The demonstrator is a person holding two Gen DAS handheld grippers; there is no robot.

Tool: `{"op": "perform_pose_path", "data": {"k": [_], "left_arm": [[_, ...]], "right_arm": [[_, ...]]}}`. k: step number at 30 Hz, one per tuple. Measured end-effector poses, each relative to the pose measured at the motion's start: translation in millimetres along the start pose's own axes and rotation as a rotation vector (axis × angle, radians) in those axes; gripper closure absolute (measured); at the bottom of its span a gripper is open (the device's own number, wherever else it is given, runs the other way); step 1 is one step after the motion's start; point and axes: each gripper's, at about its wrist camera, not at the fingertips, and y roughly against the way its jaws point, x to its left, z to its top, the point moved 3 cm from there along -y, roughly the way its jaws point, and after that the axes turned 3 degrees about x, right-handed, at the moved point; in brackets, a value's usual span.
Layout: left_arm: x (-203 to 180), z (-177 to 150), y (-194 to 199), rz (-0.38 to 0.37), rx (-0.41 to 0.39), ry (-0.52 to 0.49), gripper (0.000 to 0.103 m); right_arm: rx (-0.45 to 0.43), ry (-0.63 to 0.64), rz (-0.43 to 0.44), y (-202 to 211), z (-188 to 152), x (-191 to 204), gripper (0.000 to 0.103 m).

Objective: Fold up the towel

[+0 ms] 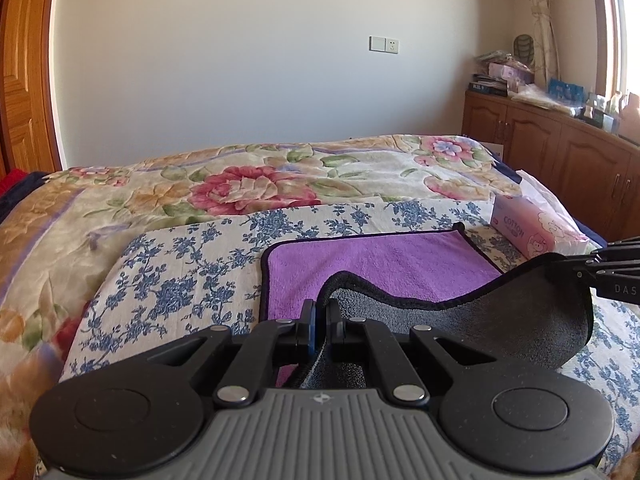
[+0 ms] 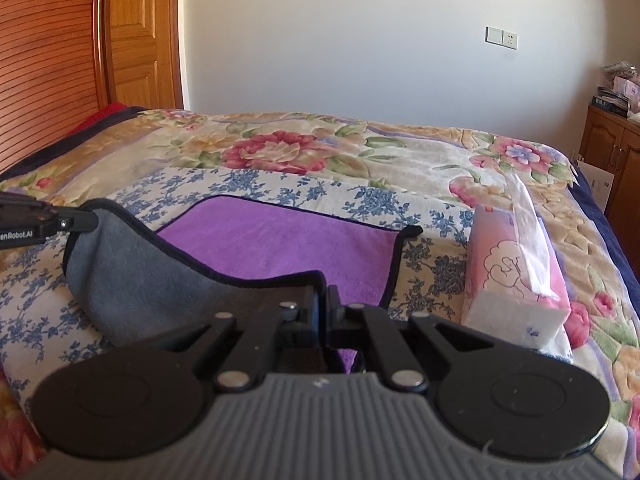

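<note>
A towel, purple (image 1: 380, 258) on one face and grey on the other, with dark trim, lies on a blue-flowered cloth on the bed. Its near edge is lifted and turned over, so the grey underside (image 1: 500, 320) shows. My left gripper (image 1: 320, 312) is shut on the near left corner of the towel. My right gripper (image 2: 322, 300) is shut on the near right corner. The towel also shows in the right wrist view (image 2: 280, 240). The right gripper's fingers (image 1: 576, 268) reach in from the right in the left wrist view; the left gripper's fingers (image 2: 76, 220) reach in from the left in the right wrist view.
A pink tissue box (image 2: 516, 276) stands just right of the towel; it also shows in the left wrist view (image 1: 532, 228). A floral quilt (image 1: 260, 184) covers the bed beyond. Wooden cabinets (image 1: 560, 148) line the right wall, a wooden door (image 2: 140, 32) the left.
</note>
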Motion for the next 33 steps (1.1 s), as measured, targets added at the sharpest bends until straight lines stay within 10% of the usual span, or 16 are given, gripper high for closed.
{"op": "perform_pose_path", "data": {"k": [33], "left_arm": [[8.9,21.5,-50.7,0.009,0.010,-0.042,0.097]], "right_arm": [[-0.012,0.088,-0.006,-36.3,18.1,-13.7,0.099]]}}
